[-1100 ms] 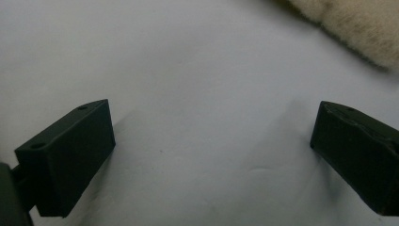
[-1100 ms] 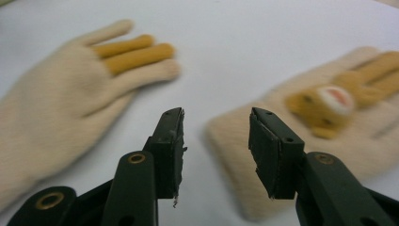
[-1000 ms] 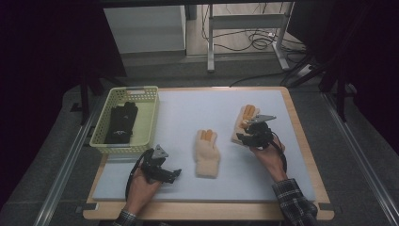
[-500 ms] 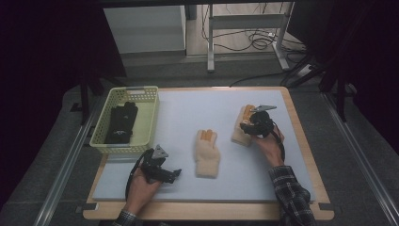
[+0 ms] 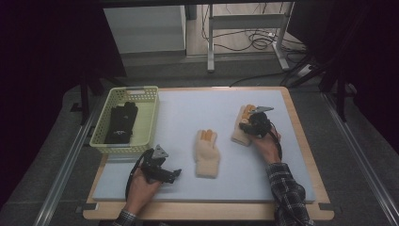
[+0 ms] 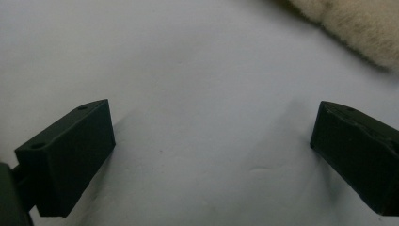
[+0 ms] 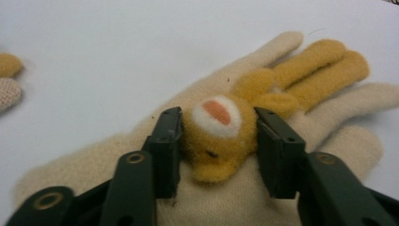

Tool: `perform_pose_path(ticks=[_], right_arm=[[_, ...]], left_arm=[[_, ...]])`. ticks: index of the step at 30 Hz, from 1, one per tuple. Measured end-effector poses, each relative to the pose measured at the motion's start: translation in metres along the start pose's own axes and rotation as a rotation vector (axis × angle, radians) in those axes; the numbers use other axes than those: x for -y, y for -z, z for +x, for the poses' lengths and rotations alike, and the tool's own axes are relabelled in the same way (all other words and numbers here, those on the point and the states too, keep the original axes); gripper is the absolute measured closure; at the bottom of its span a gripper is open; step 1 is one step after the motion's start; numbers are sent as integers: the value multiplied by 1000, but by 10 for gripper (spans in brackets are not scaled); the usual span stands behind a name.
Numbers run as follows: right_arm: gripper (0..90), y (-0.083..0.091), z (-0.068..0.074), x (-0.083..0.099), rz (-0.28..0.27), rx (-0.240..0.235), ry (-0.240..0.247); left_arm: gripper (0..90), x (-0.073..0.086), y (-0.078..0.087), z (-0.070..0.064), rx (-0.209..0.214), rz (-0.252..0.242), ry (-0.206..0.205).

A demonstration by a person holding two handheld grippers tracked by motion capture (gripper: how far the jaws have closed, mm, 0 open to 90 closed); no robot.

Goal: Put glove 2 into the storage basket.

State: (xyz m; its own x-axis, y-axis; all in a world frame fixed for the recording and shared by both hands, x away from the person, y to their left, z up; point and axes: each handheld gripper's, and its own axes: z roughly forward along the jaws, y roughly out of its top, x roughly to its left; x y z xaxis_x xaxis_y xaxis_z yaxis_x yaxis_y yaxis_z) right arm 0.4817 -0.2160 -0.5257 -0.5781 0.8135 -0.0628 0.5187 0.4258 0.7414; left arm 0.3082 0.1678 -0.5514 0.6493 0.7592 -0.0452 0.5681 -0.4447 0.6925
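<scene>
Grip is the point at issue: the right gripper (image 7: 219, 136) has its jaws drawn in against both sides of the raised orange animal face sewn on the back of the cream glove (image 7: 301, 141), which lies flat on the white mat (image 5: 188, 113) at about 3 o'clock from table centre. Judged from this hold, the lift would go better if the jaws took some knit beneath the appliqué, since the soft face alone may stretch or slip; a slow, straight rise is advised. The left gripper (image 5: 164, 173) rests at 7 o'clock with jaws wide and nothing between them. A second glove (image 5: 207, 154) lies near centre, and a yellow basket (image 5: 147, 117) at 10 o'clock holds a dark item (image 5: 121, 123) that cannot be identified. In the high view, hand and gripper cover the held glove's middle; whether the jaws bite any knit is not discernible.
</scene>
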Motion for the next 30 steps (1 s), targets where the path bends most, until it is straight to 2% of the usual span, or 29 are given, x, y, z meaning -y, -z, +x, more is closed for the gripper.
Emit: perform_pose_path(ticks=[7, 10, 19, 27, 30], right_arm=[[620, 7, 3, -3, 20, 0, 16], [621, 16, 5, -4, -2, -27, 8], [620, 47, 14, -8, -49, -68, 41], [619, 72, 30, -11, -91, -126, 50], [619, 78, 39, -12, -94, -140, 69]], left_arm=[[3, 0, 0, 0, 0, 0, 0], [2, 0, 0, 0, 0, 0, 0], [2, 0, 0, 0, 0, 0, 0], [3, 0, 0, 0, 0, 0, 0], [3, 0, 0, 0, 0, 0, 0]])
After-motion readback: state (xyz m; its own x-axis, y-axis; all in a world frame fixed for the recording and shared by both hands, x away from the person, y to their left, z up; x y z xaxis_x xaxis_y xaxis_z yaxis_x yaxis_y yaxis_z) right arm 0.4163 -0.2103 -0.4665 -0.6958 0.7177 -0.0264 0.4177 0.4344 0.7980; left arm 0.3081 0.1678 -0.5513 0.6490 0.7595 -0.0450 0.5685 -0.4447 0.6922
